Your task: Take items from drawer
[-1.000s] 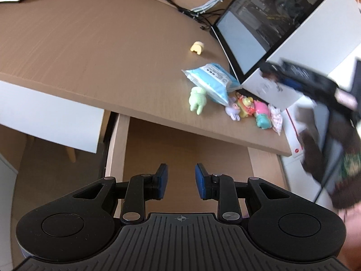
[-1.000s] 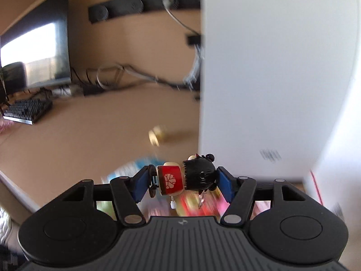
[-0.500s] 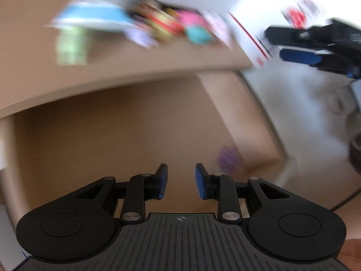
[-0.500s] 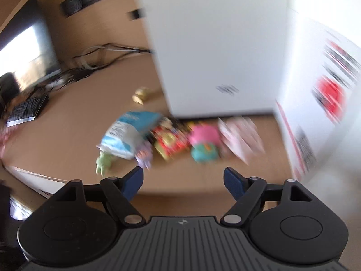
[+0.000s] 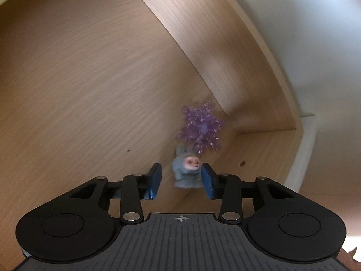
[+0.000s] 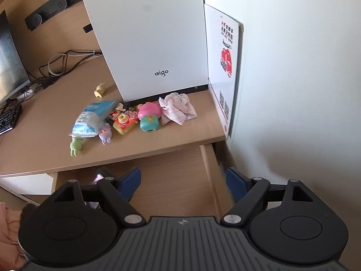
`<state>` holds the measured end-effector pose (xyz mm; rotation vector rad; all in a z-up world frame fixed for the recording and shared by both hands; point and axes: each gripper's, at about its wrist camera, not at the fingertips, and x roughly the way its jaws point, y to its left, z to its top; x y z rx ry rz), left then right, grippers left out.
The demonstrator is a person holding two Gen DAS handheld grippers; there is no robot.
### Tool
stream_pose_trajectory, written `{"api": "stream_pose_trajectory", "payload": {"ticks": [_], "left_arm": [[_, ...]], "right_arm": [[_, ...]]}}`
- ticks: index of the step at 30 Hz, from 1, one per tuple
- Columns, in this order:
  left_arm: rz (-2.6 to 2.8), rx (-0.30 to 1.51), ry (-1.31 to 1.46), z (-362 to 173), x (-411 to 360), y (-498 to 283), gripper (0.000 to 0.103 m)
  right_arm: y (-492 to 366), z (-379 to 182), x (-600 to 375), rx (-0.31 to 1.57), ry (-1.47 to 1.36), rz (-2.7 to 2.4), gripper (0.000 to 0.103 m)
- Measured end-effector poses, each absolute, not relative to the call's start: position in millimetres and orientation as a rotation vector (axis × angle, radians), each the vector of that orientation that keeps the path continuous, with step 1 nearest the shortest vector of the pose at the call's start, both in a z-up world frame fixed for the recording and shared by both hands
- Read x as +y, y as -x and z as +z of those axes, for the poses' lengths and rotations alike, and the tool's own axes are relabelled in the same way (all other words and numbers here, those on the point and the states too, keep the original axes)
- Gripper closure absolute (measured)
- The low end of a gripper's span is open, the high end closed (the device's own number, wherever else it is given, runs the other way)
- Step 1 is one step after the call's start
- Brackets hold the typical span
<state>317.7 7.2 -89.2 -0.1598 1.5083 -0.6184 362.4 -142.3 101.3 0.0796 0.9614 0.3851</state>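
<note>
Down in the drawer [image 5: 94, 85], the left gripper [image 5: 181, 181] has its fingers spread around a small grey-blue figurine [image 5: 186, 171]; the right pad sits just beside the toy, the left one stands apart. A purple snowflake ornament [image 5: 200, 127] lies just beyond it in the drawer's corner. The right gripper [image 6: 183, 181] hangs above the open drawer, fingers spread wide and holding nothing. Ahead of it on the tabletop [image 6: 40, 131], in front of a white aigo box [image 6: 149, 36], sit a blue packet [image 6: 93, 117], a green figure [image 6: 75, 146], a pink-and-teal toy [image 6: 149, 117] and a pink cloth [image 6: 178, 109]
</note>
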Motion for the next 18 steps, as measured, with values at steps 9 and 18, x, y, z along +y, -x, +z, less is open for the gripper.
{"api": "stream_pose_trajectory", "payload": {"ticks": [9, 18], "left_arm": [[-0.589, 1.433, 0.14, -73.9, 6.2, -295.2, 0.074], [-0.389, 1.218, 0.189, -3.8, 87.1, -253.9, 0.074]], "right_arm": [[-361.7, 90.0, -149.3, 1.003, -0.062, 0.341, 0.019], [-373.1, 34.9, -127.0, 1.165, 0.021, 0.4, 0.019]]}}
